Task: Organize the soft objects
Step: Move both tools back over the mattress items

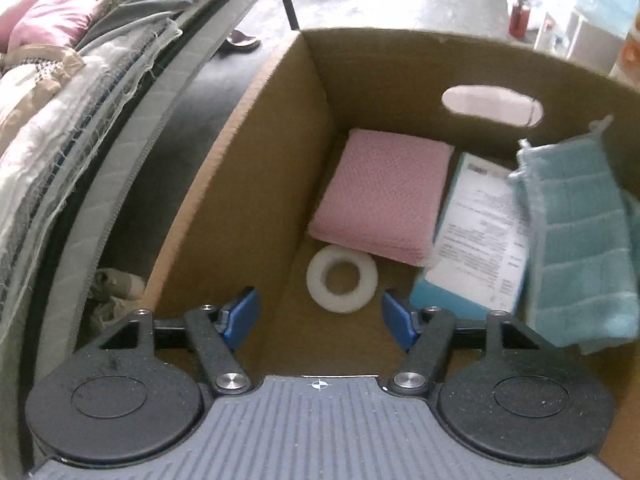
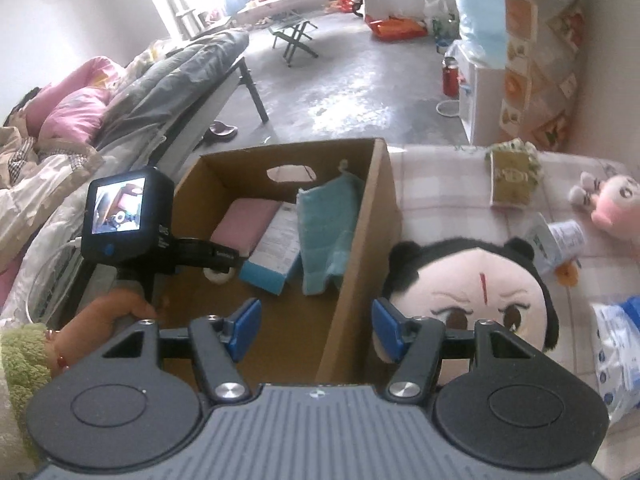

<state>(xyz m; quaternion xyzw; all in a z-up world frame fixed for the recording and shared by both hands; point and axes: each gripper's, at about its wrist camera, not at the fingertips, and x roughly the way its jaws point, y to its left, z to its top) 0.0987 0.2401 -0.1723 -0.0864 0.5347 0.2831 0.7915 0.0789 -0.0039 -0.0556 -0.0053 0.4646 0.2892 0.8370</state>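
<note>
Left wrist view: the left gripper (image 1: 320,320) hangs open and empty over the cardboard box (image 1: 256,184), which holds a pink cloth (image 1: 384,196), a teal towel (image 1: 576,248) at right and a white tape roll (image 1: 342,279). A bed (image 1: 60,128) fills the upper left.

Right wrist view: the right gripper (image 2: 316,326) is open and empty above the box's right wall; a plush doll head (image 2: 468,284) lies on the checked sheet (image 2: 440,184) at right. Grey concrete floor (image 2: 352,88) stretches across the top.

The left gripper (image 1: 320,316) hangs over a cardboard box (image 1: 248,152), jaws apart, nothing between them. A pink cloth (image 1: 384,196) lies in the box's far left corner, a white tape roll (image 1: 342,279) just before it. A blue-edged carton (image 1: 476,232) lies beside them, a teal towel (image 1: 576,248) at the right wall.
</note>
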